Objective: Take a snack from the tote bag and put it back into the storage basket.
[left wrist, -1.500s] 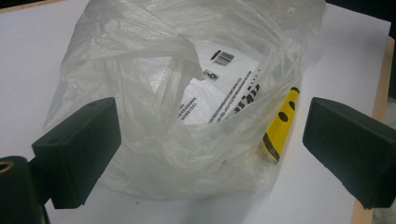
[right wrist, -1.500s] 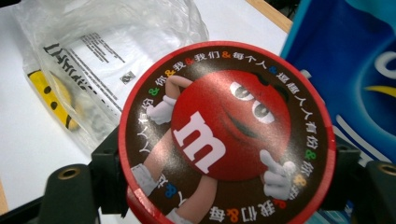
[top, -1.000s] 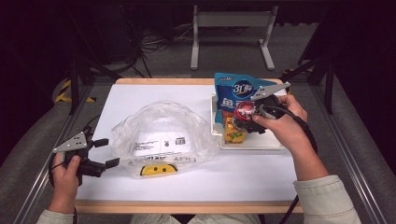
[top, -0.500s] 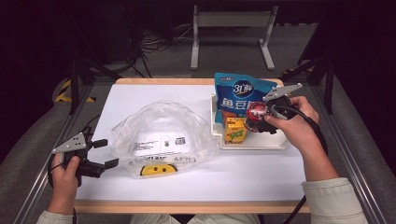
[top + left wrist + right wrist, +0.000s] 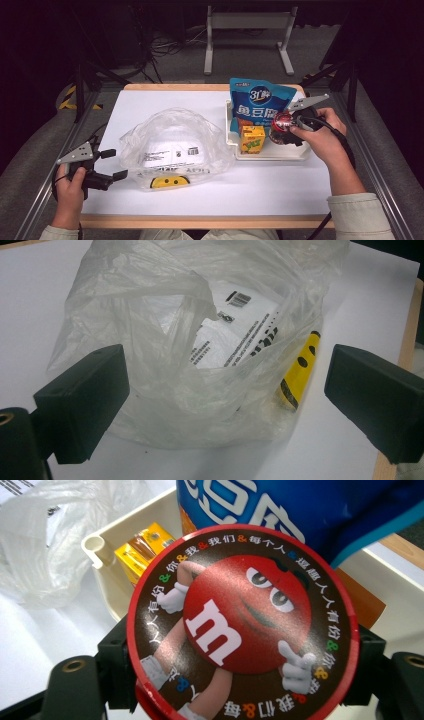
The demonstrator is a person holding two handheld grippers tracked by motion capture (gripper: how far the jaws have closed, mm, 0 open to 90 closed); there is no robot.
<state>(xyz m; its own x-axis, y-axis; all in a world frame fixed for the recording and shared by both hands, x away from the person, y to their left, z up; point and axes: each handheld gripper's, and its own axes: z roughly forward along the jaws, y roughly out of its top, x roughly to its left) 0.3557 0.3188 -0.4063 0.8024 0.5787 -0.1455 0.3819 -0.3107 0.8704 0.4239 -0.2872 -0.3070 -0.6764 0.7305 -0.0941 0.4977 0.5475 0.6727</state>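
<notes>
My right gripper (image 5: 289, 129) is shut on a round candy tub (image 5: 280, 128) with a red rim and a red cartoon lid (image 5: 240, 625); a black jaw stands at each side of it. The tub is over the right part of a cream tray (image 5: 270, 153); I cannot tell whether it rests there. A yellow juice box (image 5: 252, 139) and a blue snack pouch (image 5: 257, 100) stand in the tray. A crumpled clear plastic bag (image 5: 175, 145) lies mid-table. My left gripper (image 5: 114, 164) stands open just left of it, with the bag (image 5: 200, 340) ahead of its pads (image 5: 85, 395).
The white table top (image 5: 150, 102) has a wooden front edge (image 5: 200, 221). A yellow smiley strip (image 5: 170, 182) shows at the bag's near side. Metal rails run along both table sides, and a stand's legs and cables lie on the floor behind.
My right gripper has carried the candy tub to the right and a little down, from in front of the blue pouch to the tray's right part. The left gripper has kept still.
</notes>
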